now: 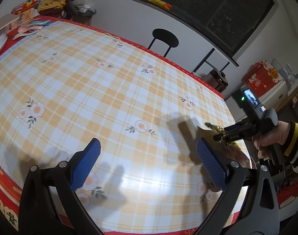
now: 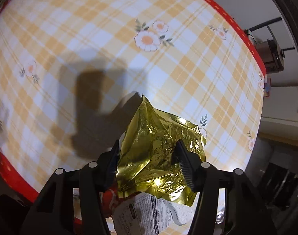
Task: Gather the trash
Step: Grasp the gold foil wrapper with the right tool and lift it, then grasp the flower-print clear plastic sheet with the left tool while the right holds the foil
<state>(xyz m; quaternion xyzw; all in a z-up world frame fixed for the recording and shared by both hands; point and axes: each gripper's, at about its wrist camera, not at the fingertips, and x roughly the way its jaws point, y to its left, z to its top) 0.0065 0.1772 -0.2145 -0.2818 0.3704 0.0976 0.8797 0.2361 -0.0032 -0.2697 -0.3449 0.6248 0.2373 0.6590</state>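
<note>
Over the table's (image 2: 188, 68) near edge, the right gripper (image 2: 147, 162) clamps a gold wrapper (image 2: 158, 146); keep the squeeze firm while carrying. The left gripper (image 1: 148, 164) hovers apart, empty.

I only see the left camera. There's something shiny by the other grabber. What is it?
Observer: A crinkled gold foil wrapper, pinched in the right gripper.
Child: Is anything else with it?
Observer: Yes, a white printed packet hangs just below the foil.
Child: Is it on the table?
Observer: It looks lifted above the checked tablecloth, near the red edge, though I can't be sure.
</note>
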